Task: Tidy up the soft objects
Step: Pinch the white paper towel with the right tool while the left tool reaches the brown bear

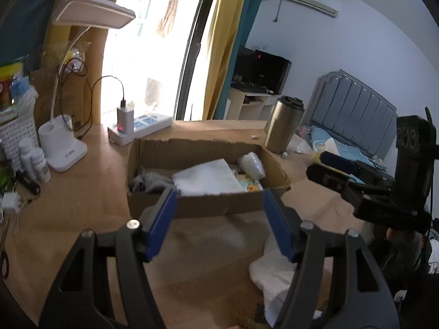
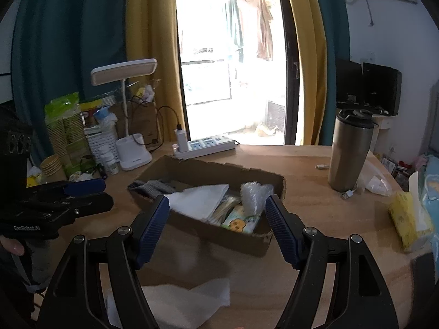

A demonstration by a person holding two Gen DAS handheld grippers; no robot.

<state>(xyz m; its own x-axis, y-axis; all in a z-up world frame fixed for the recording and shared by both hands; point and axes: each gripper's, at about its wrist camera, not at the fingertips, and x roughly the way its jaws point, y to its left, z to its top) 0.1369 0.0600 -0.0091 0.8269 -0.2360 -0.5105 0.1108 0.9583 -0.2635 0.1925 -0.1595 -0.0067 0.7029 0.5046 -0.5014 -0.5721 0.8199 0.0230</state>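
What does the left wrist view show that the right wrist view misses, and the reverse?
Only left wrist: the bed and the air conditioner.

Only right wrist: the yellow tissue pack and the stack of paper cups.

Both: the cardboard box holding a white cloth, the lamp, the power strip, the steel tumbler, and a loose white cloth on the table near the tongs.

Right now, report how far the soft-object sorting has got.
Done: the cardboard box already holds a folded white cloth, a grey striped piece and a bubble-wrap bundle. In hand: nothing; the left gripper and right gripper are both open and empty. Left: a white cloth lies on the table outside the box.
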